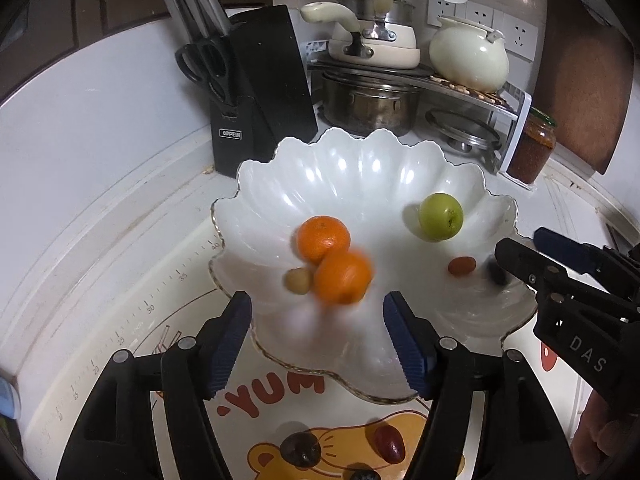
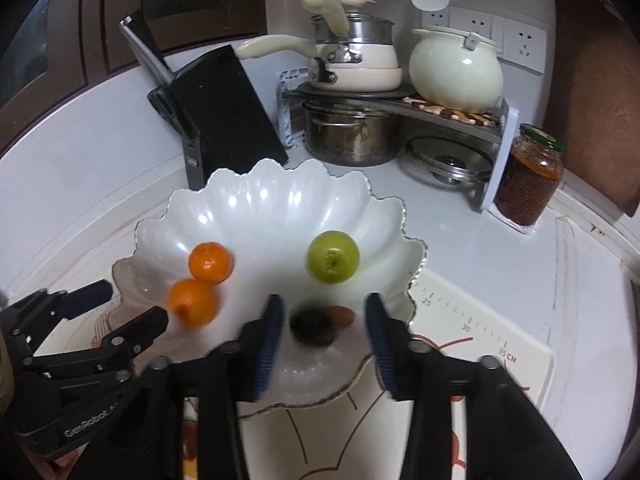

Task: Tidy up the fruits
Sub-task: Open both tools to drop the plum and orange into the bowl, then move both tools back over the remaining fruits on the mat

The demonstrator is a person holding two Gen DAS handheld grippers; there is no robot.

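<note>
White scalloped glass fruit bowl [image 1: 360,176] with a thin gilt rim, standing on a printed cartoon mat [image 1: 276,396] that carries a ruler scale. Left wrist view: two mandarins touch just left of the bowl's centre, the far mandarin [image 1: 323,237] sharp, the near mandarin [image 1: 343,277] blurred, with a small yellowish fruit [image 1: 298,280] against them at 8 o'clock. A green apple-like fruit [image 1: 441,217] lies at 2 o'clock in the bowl, well apart from the mandarins; a small reddish fruit [image 1: 462,266] lies below it and a dark fruit [image 1: 497,274] just beside that.

Left gripper [image 1: 318,340]: jaws stand well apart over the bowl's near rim, with nothing between the blue pads; the blurred mandarin lies just beyond the tips. Right gripper [image 2: 324,346]: jaws part-open, pads clear of the blurred dark fruit that lies between and just beyond the tips; nothing is gripped.

On the mat at 6 o'clock, outside the bowl, lie a dark plum-like fruit [image 1: 300,449], a red oval fruit [image 1: 389,444] and a dark berry [image 1: 363,475].

Behind the bowl: black knife block [image 1: 260,120] at 11 o'clock, steel pot [image 1: 370,106] at 12 o'clock, cream kettle [image 1: 468,54] and jar of red paste [image 1: 532,148] at 1 to 2 o'clock.
</note>
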